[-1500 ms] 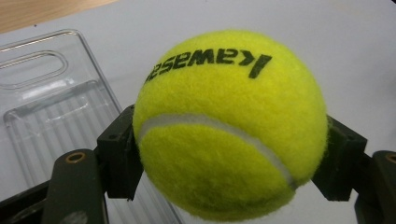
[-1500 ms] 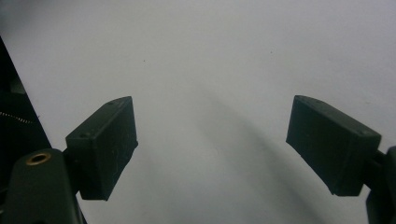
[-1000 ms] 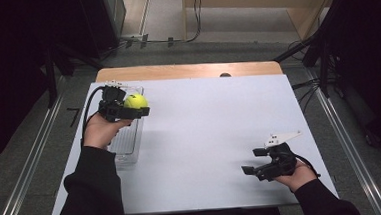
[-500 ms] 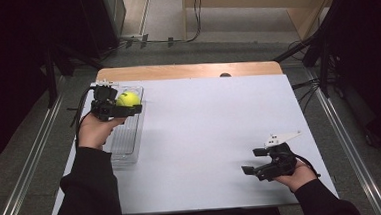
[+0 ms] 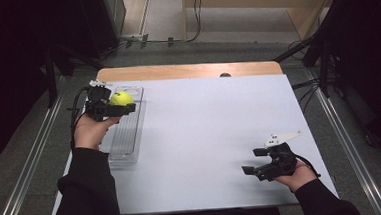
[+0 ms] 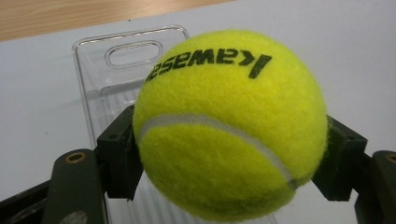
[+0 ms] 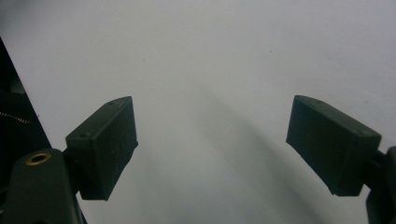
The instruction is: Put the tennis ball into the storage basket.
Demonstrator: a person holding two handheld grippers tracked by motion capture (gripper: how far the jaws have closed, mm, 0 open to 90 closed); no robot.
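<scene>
while the left gripper (image 5: pixel 109 108) has carried the yellow tennis ball (image 5: pixel 121 97) further toward the far end of the clear plastic tray (image 5: pixel 130 141) than half a second ago, the right gripper (image 5: pixel 272 163) has not shifted at the desk's (image 5: pixel 204 126) near right. the left jaws clench the ball on both sides, holding it above the tray's far end. black lettering on the ball (image 6: pixel 229 121) reads "kawasaki", seen upside down and cut off at one end. the right jaws stand wide apart, grasping nothing.
</scene>
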